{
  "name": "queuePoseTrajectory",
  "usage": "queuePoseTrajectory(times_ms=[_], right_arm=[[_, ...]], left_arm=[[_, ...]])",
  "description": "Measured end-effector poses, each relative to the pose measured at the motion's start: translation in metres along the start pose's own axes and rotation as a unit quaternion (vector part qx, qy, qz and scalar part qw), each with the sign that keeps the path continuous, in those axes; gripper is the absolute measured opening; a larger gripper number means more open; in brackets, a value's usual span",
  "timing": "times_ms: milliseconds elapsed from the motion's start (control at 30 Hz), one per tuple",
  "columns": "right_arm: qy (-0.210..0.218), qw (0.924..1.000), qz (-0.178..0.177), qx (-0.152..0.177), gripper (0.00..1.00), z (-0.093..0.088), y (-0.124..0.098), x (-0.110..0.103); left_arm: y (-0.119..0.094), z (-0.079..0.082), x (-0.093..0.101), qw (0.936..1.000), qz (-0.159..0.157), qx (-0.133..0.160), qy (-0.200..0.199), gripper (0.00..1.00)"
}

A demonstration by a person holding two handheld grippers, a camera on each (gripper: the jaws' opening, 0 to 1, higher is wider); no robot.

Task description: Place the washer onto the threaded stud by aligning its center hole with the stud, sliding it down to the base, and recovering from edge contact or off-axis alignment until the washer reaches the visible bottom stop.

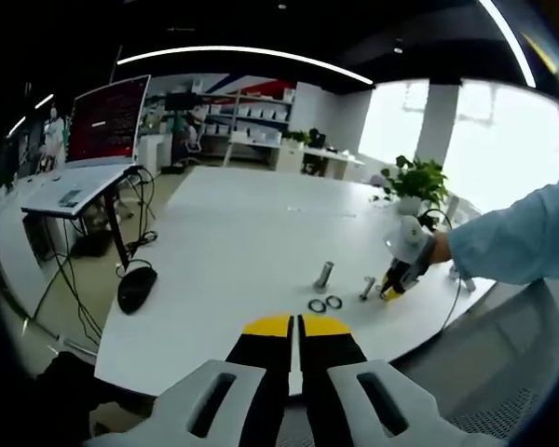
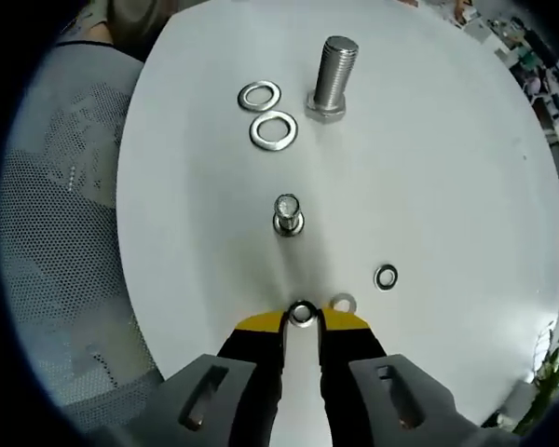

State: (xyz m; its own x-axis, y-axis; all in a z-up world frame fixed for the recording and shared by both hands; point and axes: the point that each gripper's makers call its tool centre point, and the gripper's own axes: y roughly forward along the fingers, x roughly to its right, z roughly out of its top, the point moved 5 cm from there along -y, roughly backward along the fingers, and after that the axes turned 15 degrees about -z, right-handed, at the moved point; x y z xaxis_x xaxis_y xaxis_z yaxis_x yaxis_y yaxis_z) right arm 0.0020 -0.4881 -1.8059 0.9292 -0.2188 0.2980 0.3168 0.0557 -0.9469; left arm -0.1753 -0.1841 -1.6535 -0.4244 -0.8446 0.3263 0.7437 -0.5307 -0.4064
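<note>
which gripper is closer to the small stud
Right. The right gripper, pinching a small washer, sits just short of the small stud. The left gripper hangs back at the table edge, clearly farther.

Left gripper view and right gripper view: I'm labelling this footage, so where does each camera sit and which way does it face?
Left gripper view: rides the left gripper, jaws closed, looking across the white table into the office; a sleeve and the right gripper enter from the right.
Right gripper view: rides the right gripper, looking down at the table, pinching a small washer.
Shared: large stud, small stud, two large washers.
</note>
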Motion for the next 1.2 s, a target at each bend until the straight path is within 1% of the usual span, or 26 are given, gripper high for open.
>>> queuePoseTrajectory(times_ms=[100, 167, 200, 300, 333, 400, 433, 500, 667, 700, 733, 800, 867, 967, 1133, 1200], right_arm=[[-0.007, 1.0, 0.006, -0.002, 0.15, 0.0023, 0.0003, 0.0002], [-0.003, 1.0, 0.008, -0.005, 0.15, 0.0031, 0.0013, 0.0019], [-0.004, 0.9999, 0.009, -0.006, 0.15, 0.003, 0.0013, 0.0017], [-0.016, 0.9998, 0.011, -0.009, 0.15, 0.0033, 0.0016, 0.0015], [-0.019, 0.9997, 0.01, -0.008, 0.15, 0.0034, 0.0015, 0.0009], [-0.008, 0.9999, 0.004, -0.005, 0.15, 0.0028, 0.0012, 0.0006], [-0.005, 1.0, 0.003, -0.004, 0.15, 0.0023, 0.001, 0.0006], [0.001, 1.0, 0.001, 0.001, 0.15, 0.0012, 0.0008, 0.0008], [0.031, 0.999, -0.003, 0.031, 0.15, -0.0037, -0.0003, 0.0003], [0.032, 0.9989, -0.003, 0.033, 0.15, -0.0043, -0.0004, 0.0004], [0.034, 0.9988, -0.003, 0.035, 0.15, -0.0038, -0.0003, -0.0001], [0.023, 0.9991, -0.006, 0.036, 0.15, -0.0027, -0.0004, -0.0017], [0.018, 0.9992, -0.01, 0.033, 0.15, -0.0016, -0.0006, -0.0027], [0.012, 0.9994, -0.012, 0.029, 0.15, -0.0013, 0.0003, -0.0016], [0.011, 0.9997, -0.005, 0.02, 0.15, 0.0003, 0.0007, 0.0002], [0.002, 0.9999, -0.004, 0.016, 0.15, 0.0005, 0.0005, -0.0005]], left_arm=[[-0.0003, 0.0002, -0.0008, 1.0, 0.004, 0.0, 0.0, 0.0], [-0.0003, -0.0013, 0.0002, 1.0, -0.001, -0.005, -0.002, 0.0], [-0.0007, -0.0011, 0.0006, 1.0, -0.004, -0.003, -0.004, 0.0], [-0.0029, 0.0041, -0.0008, 0.9997, 0.0, 0.024, -0.007, 0.0], [-0.0031, 0.0042, -0.0007, 0.9997, 0.0, 0.025, -0.008, 0.0], [-0.0028, 0.0027, -0.0007, 0.9997, -0.001, 0.021, -0.012, 0.0], [-0.0021, 0.0006, -0.0002, 0.9999, -0.003, 0.01, -0.012, 0.0], [-0.0018, -0.0005, -0.0001, 0.9999, -0.002, 0.004, -0.011, 0.0], [-0.0037, -0.0003, 0.0, 0.9998, -0.002, 0.011, -0.018, 0.0], [-0.0042, 0.0004, -0.0003, 0.9998, 0.0, 0.014, -0.015, 0.0], [-0.0045, 0.0032, -0.001, 0.9997, 0.004, 0.023, -0.008, 0.0], [-0.0037, 0.0024, 0.0, 0.9998, 0.0, 0.02, -0.01, 0.0], [-0.0029, -0.0004, 0.0004, 0.9999, -0.003, 0.007, -0.012, 0.0], [-0.003, -0.0003, 0.0002, 0.9999, -0.002, 0.007, -0.011, 0.0], [-0.003, -0.0009, -0.0002, 0.9999, -0.002, 0.006, -0.015, 0.0], [-0.003, -0.001, 0.0, 0.9999, -0.003, 0.004, -0.012, 0.0]])
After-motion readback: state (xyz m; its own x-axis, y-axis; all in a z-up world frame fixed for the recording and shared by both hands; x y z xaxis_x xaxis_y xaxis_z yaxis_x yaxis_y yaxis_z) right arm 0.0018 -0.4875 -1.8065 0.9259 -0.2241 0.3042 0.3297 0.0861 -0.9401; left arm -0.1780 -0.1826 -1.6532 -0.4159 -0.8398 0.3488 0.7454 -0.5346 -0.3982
